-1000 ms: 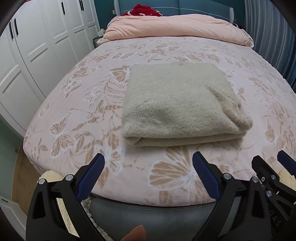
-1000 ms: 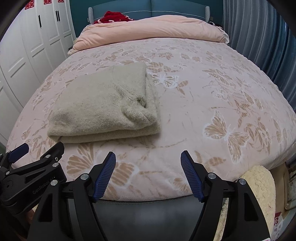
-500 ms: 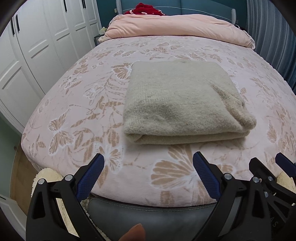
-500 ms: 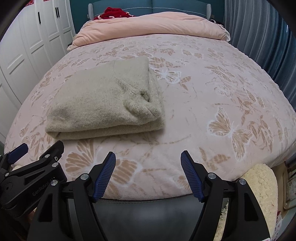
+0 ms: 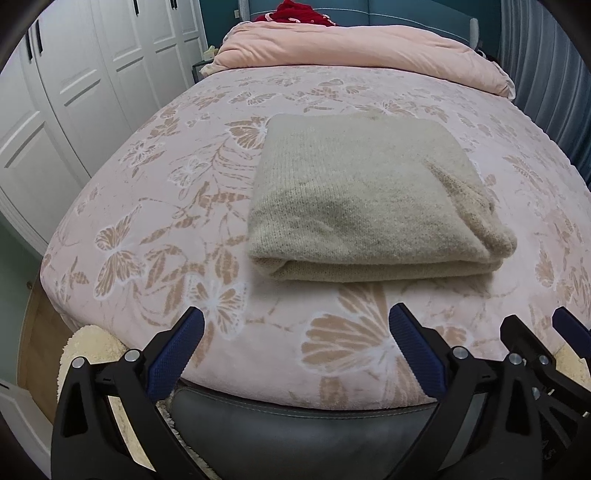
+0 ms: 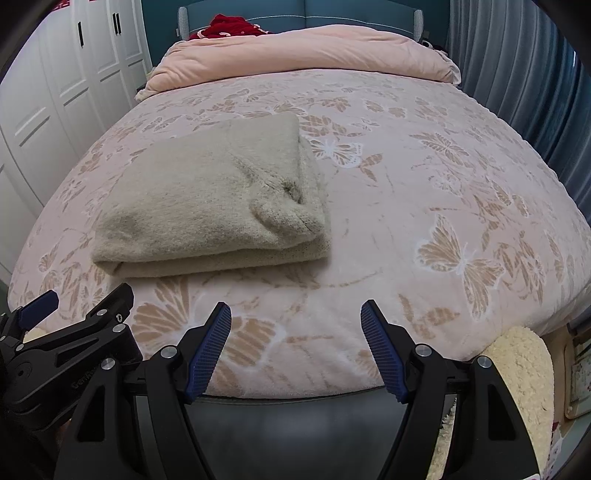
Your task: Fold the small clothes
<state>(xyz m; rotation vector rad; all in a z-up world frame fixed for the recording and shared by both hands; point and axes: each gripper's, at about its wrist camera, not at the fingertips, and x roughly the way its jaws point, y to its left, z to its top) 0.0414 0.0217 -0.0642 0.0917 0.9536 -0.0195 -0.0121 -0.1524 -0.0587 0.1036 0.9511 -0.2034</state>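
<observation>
A beige knitted garment point(image 5: 362, 199) lies folded in a flat rectangle on the pink butterfly-patterned bed point(image 5: 166, 229). It also shows in the right wrist view point(image 6: 207, 206), left of centre. My left gripper point(image 5: 295, 332) is open and empty, held back over the bed's front edge, short of the garment. My right gripper point(image 6: 295, 328) is open and empty too, beside it on the right. Each gripper shows at the edge of the other's view, the right one point(image 5: 546, 347) and the left one point(image 6: 74, 325).
A pink duvet point(image 5: 362, 48) lies bunched at the head of the bed with a red item point(image 5: 295, 9) behind it. White wardrobe doors point(image 5: 74, 92) stand on the left, a blue curtain point(image 6: 517, 74) on the right. A cream fluffy rug point(image 6: 521, 373) lies on the floor.
Both grippers have tilted and drawn slightly back and up from the folded garment, which sits a little lower in both views. The garment has not moved. Both stay open.
</observation>
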